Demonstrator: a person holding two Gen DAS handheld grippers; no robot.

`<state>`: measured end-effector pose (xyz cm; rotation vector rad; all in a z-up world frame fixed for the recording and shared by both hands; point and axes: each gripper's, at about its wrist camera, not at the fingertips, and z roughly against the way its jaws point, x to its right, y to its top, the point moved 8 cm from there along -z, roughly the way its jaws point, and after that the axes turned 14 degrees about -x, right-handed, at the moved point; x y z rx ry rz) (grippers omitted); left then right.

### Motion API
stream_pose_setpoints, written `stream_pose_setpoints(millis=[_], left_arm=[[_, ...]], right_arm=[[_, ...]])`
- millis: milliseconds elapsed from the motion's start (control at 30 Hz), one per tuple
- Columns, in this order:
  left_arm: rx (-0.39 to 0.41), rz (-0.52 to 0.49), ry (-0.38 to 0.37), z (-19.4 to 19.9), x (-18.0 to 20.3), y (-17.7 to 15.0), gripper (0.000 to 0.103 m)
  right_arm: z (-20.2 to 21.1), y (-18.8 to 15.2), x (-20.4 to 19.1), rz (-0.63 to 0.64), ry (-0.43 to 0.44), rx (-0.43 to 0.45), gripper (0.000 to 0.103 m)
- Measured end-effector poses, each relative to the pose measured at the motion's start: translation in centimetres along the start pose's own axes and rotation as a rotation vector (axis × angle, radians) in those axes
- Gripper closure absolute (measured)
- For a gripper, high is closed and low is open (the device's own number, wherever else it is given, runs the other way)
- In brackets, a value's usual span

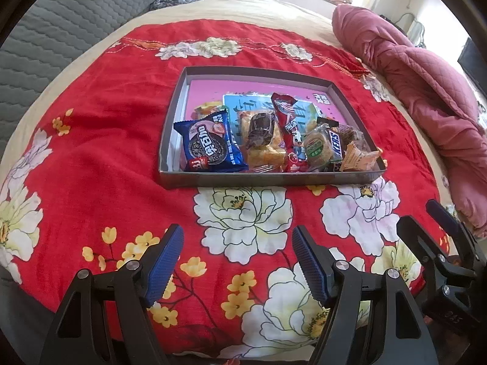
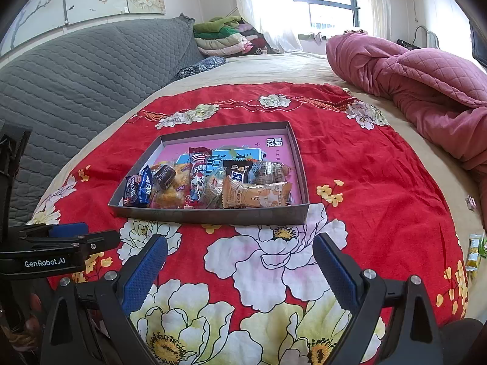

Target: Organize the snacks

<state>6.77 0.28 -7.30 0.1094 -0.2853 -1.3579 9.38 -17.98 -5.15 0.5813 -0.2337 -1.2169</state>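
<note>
Looks like the packing part is basically wrapped up: the snacks are all piled in the grey box, sitting dead ahead of both tools on the red floral blanket. Left gripper and right gripper both hover side by side, spread wide with nothing between the pads. A couple of stray packets lie off to the right gripper's right, so I'd guess the next move is swinging over there to grab them
</note>
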Motion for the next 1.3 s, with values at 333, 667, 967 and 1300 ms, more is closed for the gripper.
stream_pose_setpoints(millis=[333, 667, 967, 1300], left_arm=[[0.007, 0.009, 0.009, 0.1, -0.2, 0.2, 0.028], [0.002, 0.022, 0.018, -0.1, -0.4, 0.2, 0.028], [-0.002, 0.036, 0.032, -0.5, -0.9, 0.1, 0.028], [0.058, 0.078, 0.02, -0.9, -3.2, 2.4, 0.028]], right_arm=[[0.0, 0.0, 0.0, 0.001, -0.004, -0.002, 0.007], [0.0, 0.1, 0.0, 0.002, -0.003, 0.0, 0.007], [0.0, 0.1, 0.0, 0.003, 0.003, 0.003, 0.007], [-0.7, 1.3, 1.8, -0.053, 0.012, 0.013, 0.006]])
